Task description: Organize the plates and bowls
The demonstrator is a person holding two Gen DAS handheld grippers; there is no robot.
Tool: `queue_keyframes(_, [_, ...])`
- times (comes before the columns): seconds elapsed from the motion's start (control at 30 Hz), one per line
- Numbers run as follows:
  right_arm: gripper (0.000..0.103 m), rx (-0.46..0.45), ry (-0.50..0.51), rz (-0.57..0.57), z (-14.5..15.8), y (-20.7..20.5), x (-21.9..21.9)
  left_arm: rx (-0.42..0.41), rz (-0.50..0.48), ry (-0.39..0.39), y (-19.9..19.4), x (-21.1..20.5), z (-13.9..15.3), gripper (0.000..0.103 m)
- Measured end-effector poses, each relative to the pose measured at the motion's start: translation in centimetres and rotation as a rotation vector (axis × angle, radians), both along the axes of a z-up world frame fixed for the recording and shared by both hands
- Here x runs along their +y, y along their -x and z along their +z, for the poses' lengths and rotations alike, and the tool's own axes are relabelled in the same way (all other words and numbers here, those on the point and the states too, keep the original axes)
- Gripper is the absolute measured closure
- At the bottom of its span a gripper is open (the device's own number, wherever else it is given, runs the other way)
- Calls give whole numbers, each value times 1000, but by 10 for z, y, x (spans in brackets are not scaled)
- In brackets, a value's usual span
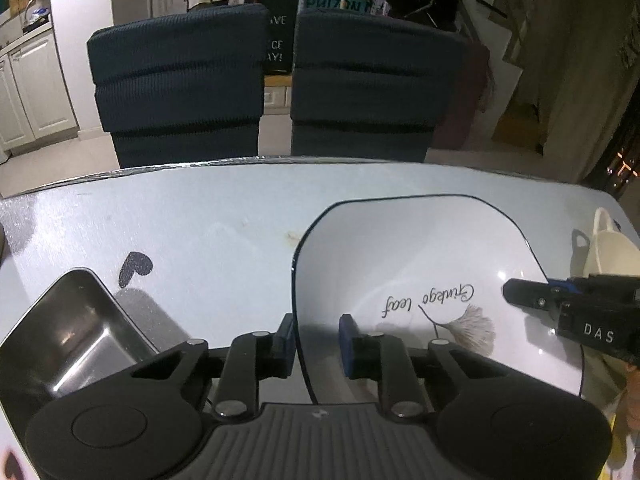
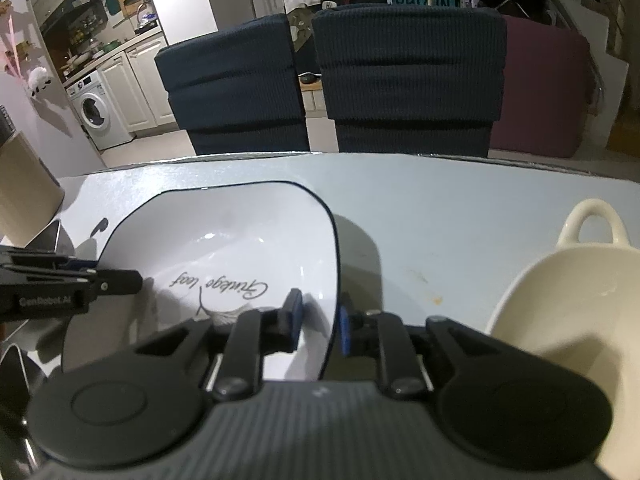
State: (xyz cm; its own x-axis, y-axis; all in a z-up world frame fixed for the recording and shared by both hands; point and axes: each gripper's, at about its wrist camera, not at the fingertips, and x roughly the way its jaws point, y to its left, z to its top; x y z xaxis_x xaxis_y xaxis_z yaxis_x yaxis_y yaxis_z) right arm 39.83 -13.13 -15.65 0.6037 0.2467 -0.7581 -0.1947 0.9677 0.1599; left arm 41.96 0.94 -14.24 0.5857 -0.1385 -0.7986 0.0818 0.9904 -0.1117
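- Centrally, a white square plate with a thin dark rim and handwritten lettering (image 1: 420,272) lies on the pale blue-grey surface (image 1: 180,220), between a steel rectangular tray and a cream bowl.
- The left gripper (image 1: 316,340) straddles the plate's left edge: one blue-padded finger sits outside the rim over the surface, the other over the plate's face. Its jaws stand narrow, with a visible gap on either side of the rim, so the pads do not press it.
- The right gripper (image 2: 320,320) straddles the opposite edge of the same plate (image 2: 240,240) the same way, its jaws also narrow, with the rim between the pads; whether they touch it cannot be told.
- Each gripper's fingertip shows in the other's view, lying over the plate's edge.
- The shiny steel rectangular tray (image 1: 76,332) rests on the surface to the left of the plate, near but apart from it.
- The cream ceramic bowl with a loop handle (image 2: 568,300) stands to the right of the plate, apart from it.
- Two dark blue ribbed chair backs (image 1: 180,88) stand behind the far edge of the surface.
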Motion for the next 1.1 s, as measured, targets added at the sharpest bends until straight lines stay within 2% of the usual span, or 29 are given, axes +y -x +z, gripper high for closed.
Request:
queue_keyframes(0.23, [86,-8,-82,-26,5,11,-3,-73,74,84,16,15,9,82])
queue_keyframes(0.5, [87,-59,-133,-34,44,39,-9,-154,81,126,60,18,53,86])
queue_keyframes(0.63, [88,-104,-135,-24,73,69,-13,-202,77,177,92,19,83,86])
queue_keyframes(0.87, [88,-143,-144,-14,116,139,-19,-224,65,185,160,14,118,86])
queue_keyframes(1.03, [88,-152,-146,-5,130,192,-12,-220,66,179,214,17,131,86])
queue_keyframes(1.1, [88,-125,-167,-16,129,210,-10,-222,67,182,234,21,134,86])
